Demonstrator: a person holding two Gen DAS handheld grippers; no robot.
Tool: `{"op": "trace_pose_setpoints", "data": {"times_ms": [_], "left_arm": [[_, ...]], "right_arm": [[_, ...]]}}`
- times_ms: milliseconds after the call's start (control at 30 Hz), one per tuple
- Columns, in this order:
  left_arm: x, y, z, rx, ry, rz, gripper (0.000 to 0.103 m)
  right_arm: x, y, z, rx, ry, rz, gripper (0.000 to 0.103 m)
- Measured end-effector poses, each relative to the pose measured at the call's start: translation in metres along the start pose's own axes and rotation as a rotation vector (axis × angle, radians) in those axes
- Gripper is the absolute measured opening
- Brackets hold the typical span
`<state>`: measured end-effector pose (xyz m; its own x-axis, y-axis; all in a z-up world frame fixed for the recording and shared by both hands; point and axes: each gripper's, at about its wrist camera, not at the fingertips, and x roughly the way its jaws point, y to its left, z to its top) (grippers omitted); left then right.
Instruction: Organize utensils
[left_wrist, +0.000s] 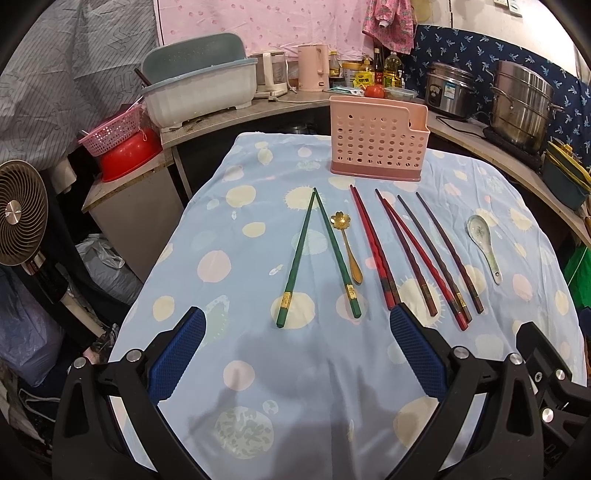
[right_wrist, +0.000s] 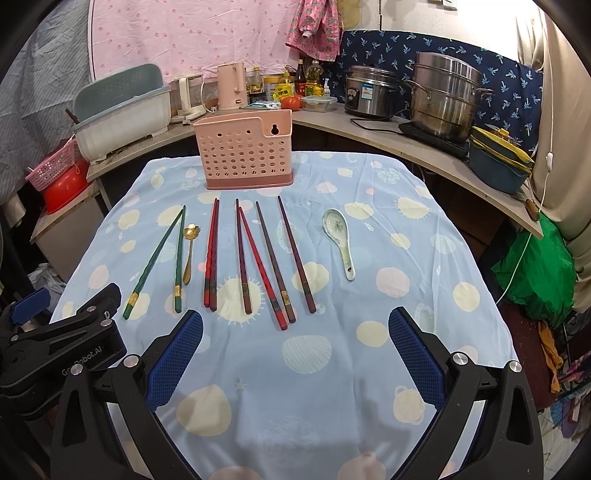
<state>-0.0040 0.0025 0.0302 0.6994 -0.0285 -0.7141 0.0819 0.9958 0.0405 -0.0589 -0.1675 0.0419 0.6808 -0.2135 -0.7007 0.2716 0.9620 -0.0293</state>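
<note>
A pink perforated utensil holder (left_wrist: 377, 142) (right_wrist: 245, 155) stands upright at the far side of the table. In front of it lie two green chopsticks (left_wrist: 334, 254) (right_wrist: 155, 258), a gold flower spoon (left_wrist: 349, 249) (right_wrist: 189, 254), a pair of red chopsticks (left_wrist: 373, 251) (right_wrist: 211, 254), several dark red and brown chopsticks (left_wrist: 428, 254) (right_wrist: 273, 258), and a white ceramic spoon (left_wrist: 484, 240) (right_wrist: 340, 240). My left gripper (left_wrist: 297, 328) is open and empty above the near cloth. My right gripper (right_wrist: 295, 328) is open and empty, just short of the chopstick handles.
The table carries a light blue spotted cloth (left_wrist: 258, 369) (right_wrist: 406, 258). A counter behind holds a dish rack (left_wrist: 199, 92), kettle (left_wrist: 313, 66), bottles, rice cooker (right_wrist: 369, 92) and steel pot (right_wrist: 445, 96). A fan (left_wrist: 20, 214) stands at left.
</note>
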Motion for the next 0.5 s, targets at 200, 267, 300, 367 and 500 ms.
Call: {"op": "trace_pose_setpoints", "data": {"times_ms": [200, 267, 300, 367, 500], "left_arm": [[0.0012, 0.0006, -0.0005, 0.0, 0.004, 0.0, 0.096], [0.0013, 0.0005, -0.0005, 0.001, 0.005, -0.005, 0.096], [0.0015, 0.0005, -0.0004, 0.002, 0.007, -0.004, 0.096], [0.0017, 0.0006, -0.0002, 0.005, 0.007, -0.007, 0.096], [0.0019, 0.0005, 0.0008, 0.006, 0.007, -0.009, 0.096]], "right_arm": [[-0.0005, 0.0002, 0.0, 0.001, 0.0, 0.002, 0.096], [-0.0004, 0.0, 0.0, 0.0, 0.0, 0.001, 0.096], [-0.0004, -0.0003, 0.0, 0.001, 0.0, 0.001, 0.096], [-0.0004, -0.0003, 0.0, 0.001, 0.0, 0.001, 0.096], [-0.0004, -0.0001, 0.0, 0.002, 0.0, 0.0, 0.096]]}}
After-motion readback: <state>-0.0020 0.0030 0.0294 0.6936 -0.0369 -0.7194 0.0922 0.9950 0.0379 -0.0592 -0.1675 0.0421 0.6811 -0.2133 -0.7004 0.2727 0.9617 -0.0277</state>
